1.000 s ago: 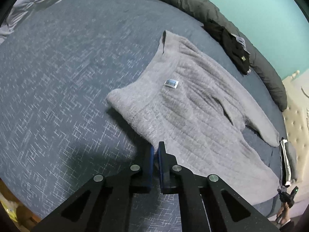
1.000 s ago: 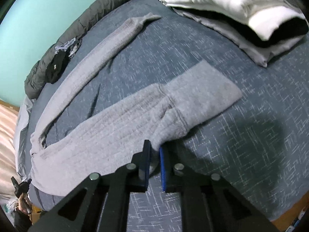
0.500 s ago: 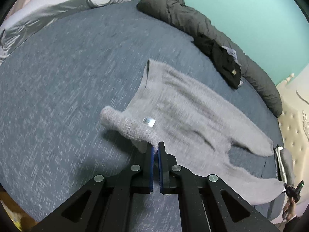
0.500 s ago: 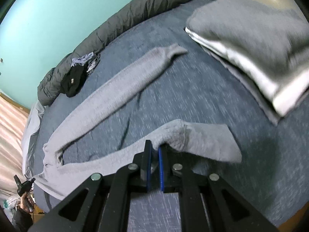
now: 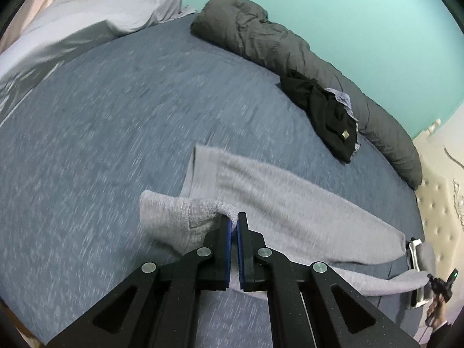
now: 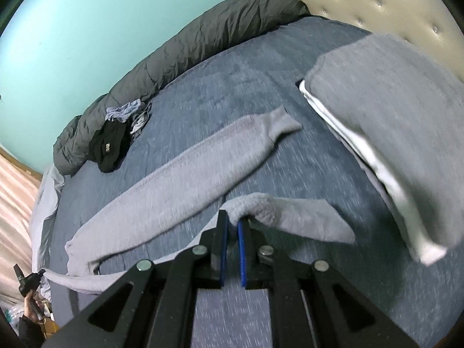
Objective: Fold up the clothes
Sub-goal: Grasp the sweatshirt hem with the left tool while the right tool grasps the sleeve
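Left wrist view shows the left gripper (image 5: 234, 221) clamped on the waist of the grey trousers (image 5: 290, 203), lifted off the bed (image 5: 116, 130), fold barely begun, while only the right wrist view shows the right gripper (image 6: 232, 221) pinching one leg cuff (image 6: 290, 214) and the other leg (image 6: 203, 174) flat

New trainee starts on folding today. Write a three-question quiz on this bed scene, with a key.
1. True or false: the left claw is shut on the waist end of the grey knitted fleece trousers.
2. The right claw grips which part? A) a leg cuff B) the folded grey pile C) the black crumpled garment
3. Fill in: the trousers' other leg lies flat on the ____ bedsheet.

Key: 1 true; 2 A; 3 blue.
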A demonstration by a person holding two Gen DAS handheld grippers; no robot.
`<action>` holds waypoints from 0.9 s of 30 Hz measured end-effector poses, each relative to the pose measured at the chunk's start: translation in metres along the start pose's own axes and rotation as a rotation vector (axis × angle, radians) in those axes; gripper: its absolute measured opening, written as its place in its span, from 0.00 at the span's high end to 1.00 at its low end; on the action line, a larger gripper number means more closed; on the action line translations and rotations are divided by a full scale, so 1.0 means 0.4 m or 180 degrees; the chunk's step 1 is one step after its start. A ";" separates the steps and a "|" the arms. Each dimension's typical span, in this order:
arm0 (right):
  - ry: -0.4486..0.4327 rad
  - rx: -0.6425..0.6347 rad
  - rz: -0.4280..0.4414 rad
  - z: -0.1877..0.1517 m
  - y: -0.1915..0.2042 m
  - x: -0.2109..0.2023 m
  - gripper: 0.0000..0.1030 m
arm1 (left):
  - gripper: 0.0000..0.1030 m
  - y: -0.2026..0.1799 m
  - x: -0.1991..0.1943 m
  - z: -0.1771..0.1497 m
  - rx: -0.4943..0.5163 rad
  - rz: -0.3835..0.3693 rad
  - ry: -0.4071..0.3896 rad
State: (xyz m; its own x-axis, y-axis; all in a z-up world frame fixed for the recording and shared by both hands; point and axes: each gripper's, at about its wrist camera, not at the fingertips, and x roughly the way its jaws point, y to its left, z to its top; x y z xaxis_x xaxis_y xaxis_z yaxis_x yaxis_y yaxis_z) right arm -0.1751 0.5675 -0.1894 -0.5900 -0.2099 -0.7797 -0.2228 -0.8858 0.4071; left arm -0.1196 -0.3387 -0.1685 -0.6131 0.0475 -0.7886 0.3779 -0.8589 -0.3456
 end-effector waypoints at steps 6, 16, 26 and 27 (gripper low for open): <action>0.0074 -0.0066 -0.0109 0.093 0.039 0.072 0.94 | 0.97 -0.036 0.062 0.092 0.0052 0.0041 0.0024; 0.0332 -0.0074 -0.0449 0.237 0.081 0.242 0.94 | 0.97 -0.088 0.207 0.212 0.0158 0.0120 0.0117; 0.0537 -0.0020 -0.0809 0.343 0.116 0.412 0.94 | 0.97 -0.086 0.361 0.276 0.0180 0.0219 0.0273; 0.0554 -0.0021 -0.0833 0.350 0.120 0.431 0.94 | 0.97 -0.083 0.378 0.277 0.0186 0.0242 0.0302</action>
State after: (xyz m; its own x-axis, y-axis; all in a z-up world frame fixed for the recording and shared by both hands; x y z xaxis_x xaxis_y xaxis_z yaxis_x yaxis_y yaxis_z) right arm -0.3962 0.5468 -0.2375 -0.3713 -0.0417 -0.9276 -0.3442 -0.9216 0.1792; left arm -0.3018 -0.3593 -0.2200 -0.5148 0.0267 -0.8569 0.3780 -0.8900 -0.2548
